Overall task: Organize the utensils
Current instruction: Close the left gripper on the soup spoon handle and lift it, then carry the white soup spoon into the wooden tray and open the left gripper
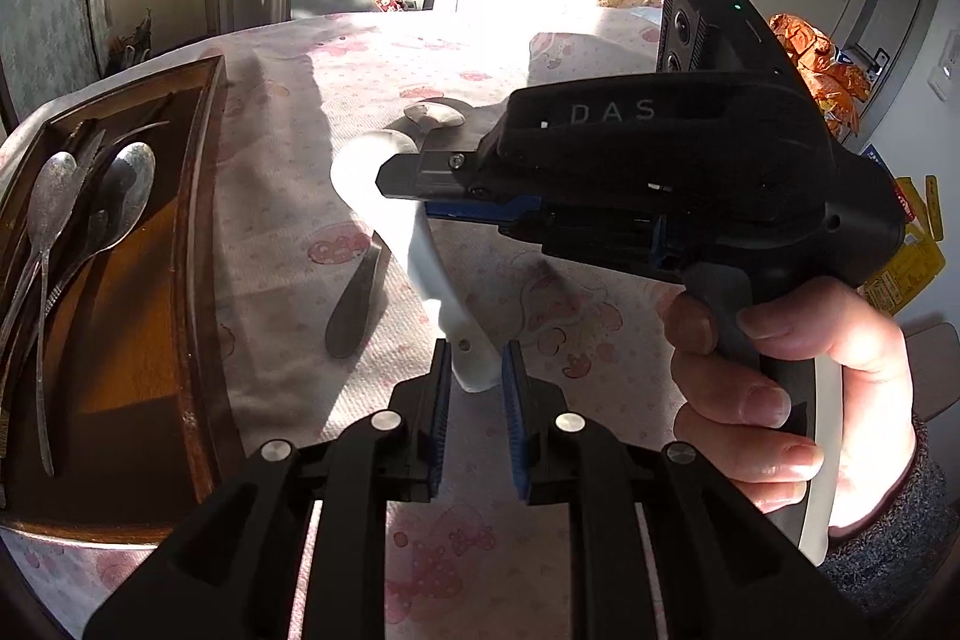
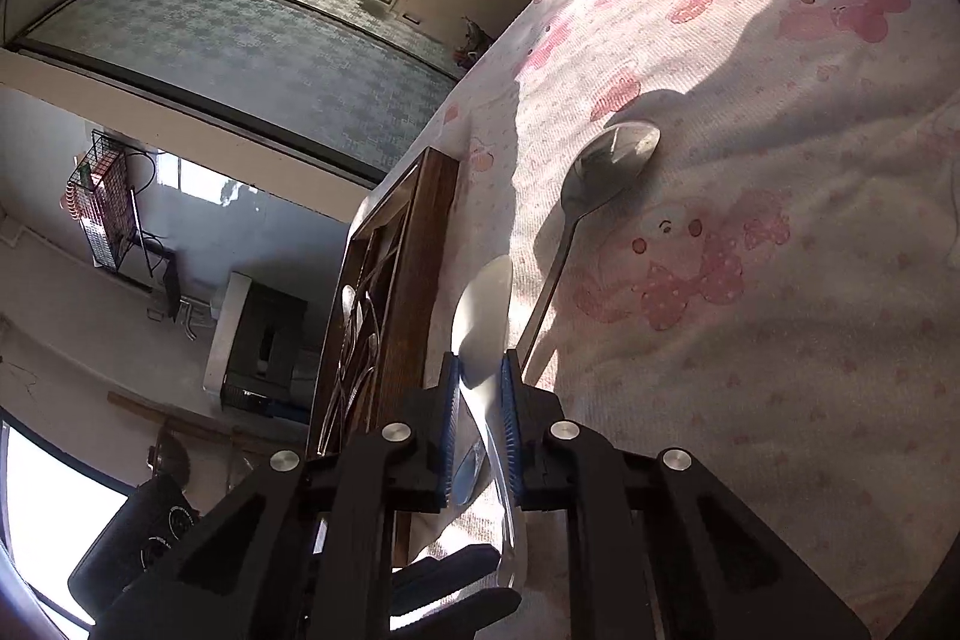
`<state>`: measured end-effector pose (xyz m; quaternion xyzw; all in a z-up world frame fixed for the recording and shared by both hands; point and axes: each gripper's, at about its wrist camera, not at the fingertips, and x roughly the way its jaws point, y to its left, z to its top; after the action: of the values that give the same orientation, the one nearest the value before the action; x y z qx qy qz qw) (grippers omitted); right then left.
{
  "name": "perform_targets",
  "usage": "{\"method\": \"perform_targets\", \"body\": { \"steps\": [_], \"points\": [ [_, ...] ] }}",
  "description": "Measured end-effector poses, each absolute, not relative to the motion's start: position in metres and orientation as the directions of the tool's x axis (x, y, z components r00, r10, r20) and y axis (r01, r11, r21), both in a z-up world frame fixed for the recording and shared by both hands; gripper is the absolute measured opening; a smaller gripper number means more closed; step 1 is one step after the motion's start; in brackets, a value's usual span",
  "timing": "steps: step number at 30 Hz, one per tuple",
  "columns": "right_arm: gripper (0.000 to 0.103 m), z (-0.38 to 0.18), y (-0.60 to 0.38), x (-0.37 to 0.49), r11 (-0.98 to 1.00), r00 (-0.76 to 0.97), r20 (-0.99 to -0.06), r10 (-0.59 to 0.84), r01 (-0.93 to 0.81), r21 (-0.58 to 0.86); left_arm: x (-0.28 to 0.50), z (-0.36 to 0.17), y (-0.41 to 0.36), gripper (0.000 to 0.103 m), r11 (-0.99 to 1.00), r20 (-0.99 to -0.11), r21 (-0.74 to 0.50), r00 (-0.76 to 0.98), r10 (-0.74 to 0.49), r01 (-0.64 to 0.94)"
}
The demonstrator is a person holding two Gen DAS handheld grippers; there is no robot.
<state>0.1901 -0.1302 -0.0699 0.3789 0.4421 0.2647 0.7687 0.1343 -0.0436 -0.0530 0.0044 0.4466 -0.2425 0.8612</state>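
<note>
Both claws grip one white ladle (image 1: 420, 244): left claw (image 1: 477, 388) at its handle end, right claw (image 2: 480, 388) across the bowl. Metal spoon (image 2: 600, 172) lies on counter (image 2: 780, 340) beside wooden tray (image 1: 198, 196).

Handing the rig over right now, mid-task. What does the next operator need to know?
Right gripper: shut on the bowl end of the white spoon, held above the table.
Left gripper: pads flank that spoon's handle end; whether they grip it is unclear.
Wooden tray: at the table's left edge, already holding several metal spoons.
Left to do: put the white spoon away, then the loose metal spoon lying on the tablecloth beside the tray.
Probably confirm which gripper carries the white spoon before releasing either.
</note>
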Motion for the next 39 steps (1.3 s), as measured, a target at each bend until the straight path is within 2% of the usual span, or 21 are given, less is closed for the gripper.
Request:
{"method": "perform_targets", "body": {
  "steps": [1, 3, 5, 6, 11, 14, 17, 18, 19, 31, 39],
  "points": [
    [0.01, -0.069, -0.132, 0.189, 0.567, 0.468, -0.473, 0.747, -0.076, 0.82, 0.132, -0.052, -0.044, 0.036, 0.886, -0.768, -0.192, 0.498, -0.403, 0.421],
    [0.004, -0.065, -0.135, 0.187, 0.568, 0.478, -0.466, 0.745, -0.089, 0.818, 0.128, -0.05, -0.046, 0.048, 0.882, -0.762, -0.194, 0.5, -0.412, 0.43],
    [0.003, -0.058, -0.135, 0.184, 0.582, 0.488, -0.47, 0.736, -0.101, 0.807, 0.125, -0.048, -0.051, 0.055, 0.879, -0.757, -0.181, 0.509, -0.41, 0.441],
    [0.003, -0.057, -0.135, 0.183, 0.582, 0.49, -0.469, 0.735, -0.099, 0.807, 0.123, -0.046, -0.055, 0.061, 0.878, -0.754, -0.168, 0.515, -0.408, 0.448],
    [0.003, -0.052, -0.139, 0.178, 0.583, 0.495, -0.468, 0.732, -0.102, 0.806, 0.124, -0.044, -0.06, 0.062, 0.892, -0.755, -0.107, 0.548, -0.359, 0.438],
    [0.003, -0.049, -0.143, 0.172, 0.583, 0.506, -0.459, 0.731, -0.112, 0.805, 0.129, -0.047, -0.058, 0.053, 0.894, -0.766, -0.107, 0.538, -0.353, 0.434],
    [0.003, -0.041, -0.144, 0.166, 0.595, 0.518, -0.457, 0.723, -0.131, 0.793, 0.13, -0.047, -0.056, 0.035, 0.896, -0.764, -0.103, 0.543, -0.349, 0.431],
    [0.003, -0.039, -0.143, 0.165, 0.598, 0.521, -0.457, 0.721, -0.134, 0.79, 0.131, -0.046, -0.056, 0.02, 0.897, -0.76, -0.098, 0.55, -0.347, 0.431],
    [0.003, -0.037, -0.143, 0.165, 0.598, 0.523, -0.455, 0.72, -0.136, 0.79, 0.13, -0.045, -0.055, 0.013, 0.898, -0.756, -0.087, 0.559, -0.341, 0.431],
    [0.003, 0.004, -0.088, 0.174, 0.589, 0.496, -0.427, 0.756, -0.23, 0.775, 0.118, -0.003, -0.007, 0.012, 0.916, -0.694, -0.057, 0.644, -0.322, 0.397],
    [0.003, -0.009, -0.009, 0.202, 0.565, 0.402, -0.446, 0.8, -0.254, 0.785, 0.121, -0.01, 0.066, 0.012, 0.955, -0.718, -0.047, 0.654, -0.237, 0.294]
  ]
}}
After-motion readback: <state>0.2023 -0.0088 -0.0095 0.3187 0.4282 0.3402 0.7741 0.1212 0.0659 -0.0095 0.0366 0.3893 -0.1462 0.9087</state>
